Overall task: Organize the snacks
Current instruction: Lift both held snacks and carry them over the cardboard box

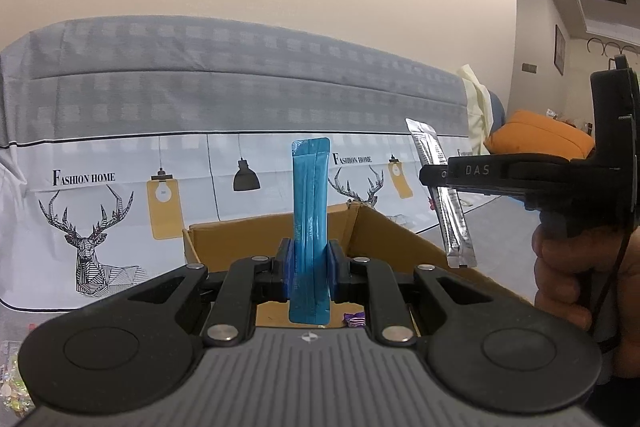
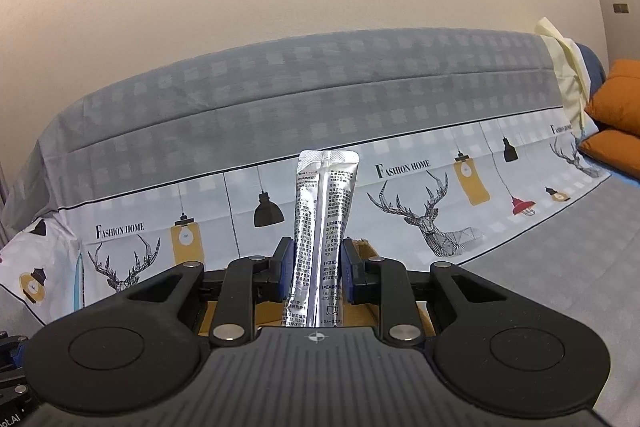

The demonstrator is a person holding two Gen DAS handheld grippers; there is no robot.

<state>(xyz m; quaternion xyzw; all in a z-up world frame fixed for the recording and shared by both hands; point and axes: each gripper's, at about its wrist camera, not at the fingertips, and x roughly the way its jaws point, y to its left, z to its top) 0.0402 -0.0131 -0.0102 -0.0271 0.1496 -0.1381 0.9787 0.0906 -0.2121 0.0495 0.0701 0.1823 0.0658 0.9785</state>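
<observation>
My left gripper [image 1: 310, 267] is shut on a blue stick sachet [image 1: 310, 195] that stands upright between its blue pads, above an open cardboard box [image 1: 392, 239]. My right gripper [image 2: 318, 267] is shut on a silver stick sachet [image 2: 324, 211] with printed text, also upright, over the box's edge [image 2: 362, 245]. In the left wrist view the right gripper [image 1: 430, 175] comes in from the right and holds the silver sachet [image 1: 456, 227] tilted above the box's right wall. A purple wrapped snack [image 1: 354, 319] lies inside the box.
A sofa covered with a grey and white deer-print cloth [image 1: 200, 107] stands behind the box. Orange cushions [image 2: 616, 115] lie at the right. Small shiny wrapped candies [image 1: 12, 379] lie at the far left edge. A hand [image 1: 580, 267] holds the right gripper.
</observation>
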